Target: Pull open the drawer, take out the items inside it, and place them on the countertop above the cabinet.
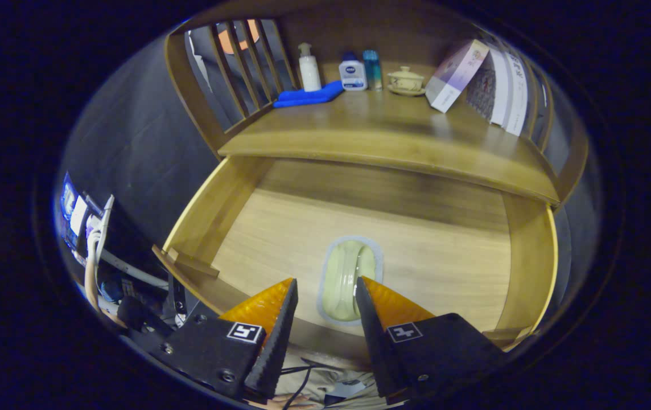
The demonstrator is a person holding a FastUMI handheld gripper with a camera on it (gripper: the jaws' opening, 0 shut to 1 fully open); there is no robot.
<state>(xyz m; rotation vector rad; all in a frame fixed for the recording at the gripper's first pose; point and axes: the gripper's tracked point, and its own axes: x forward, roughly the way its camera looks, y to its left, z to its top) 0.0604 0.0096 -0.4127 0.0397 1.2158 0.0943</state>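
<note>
- Drawer point(246, 188), pulled open below the countertop, spreads ahead of the gripper; its pale wooden floor is bare apart from one item.
- Countertop point(394, 136) lies beyond the drawer, railed with slats at both ends.
- Books point(496, 85) lean at the counter's right end, beyond the right finger.
- Blue cloth point(308, 95) lies at the far left of the counter, with a pump bottle point(309, 68) standing on it; beside them stand a blue-capped jar point(353, 74), a teal bottle point(372, 69) and a lidded cup on a saucer point(406, 80).
- Pale green dish point(348, 279) on a grey mat sits on the drawer floor, just ahead of and between the fingertips.
- Gripper point(325, 290) hangs spread wide over the drawer's front edge, fingers pressing on nothing.
</note>
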